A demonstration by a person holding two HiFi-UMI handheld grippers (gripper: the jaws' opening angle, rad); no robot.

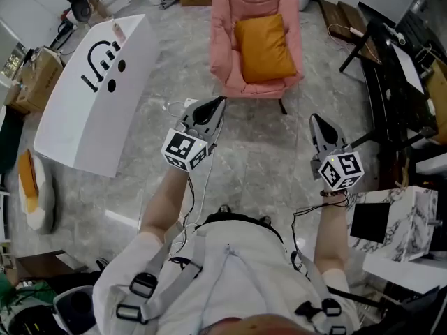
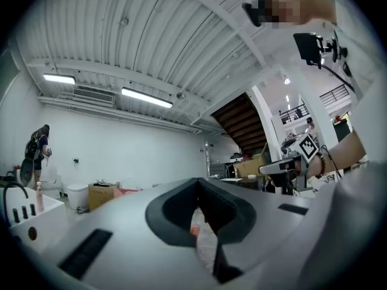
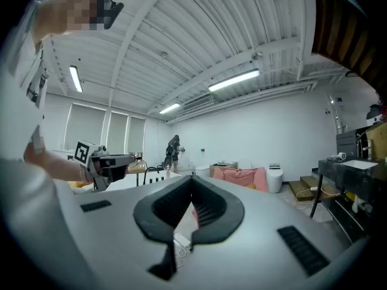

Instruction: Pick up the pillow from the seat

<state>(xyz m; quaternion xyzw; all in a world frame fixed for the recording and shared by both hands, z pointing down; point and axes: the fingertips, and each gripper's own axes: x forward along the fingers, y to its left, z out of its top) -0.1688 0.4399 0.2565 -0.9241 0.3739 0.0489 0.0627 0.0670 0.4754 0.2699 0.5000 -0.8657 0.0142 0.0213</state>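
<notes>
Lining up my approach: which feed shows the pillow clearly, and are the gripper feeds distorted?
Head view: evenly lit and sharp, orange pillow clear on the pink chair. Both gripper views: strong fisheye bending, dark corners, bright ceiling lamps; right one shows the chair small.

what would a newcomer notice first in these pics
The orange square pillow in the pink padded armchair stands out, at the top middle of the head view. Below it, over the grey marble floor, the left gripper and right gripper point toward the chair, both shut and empty. A big white block with black marks lies at the left.
</notes>
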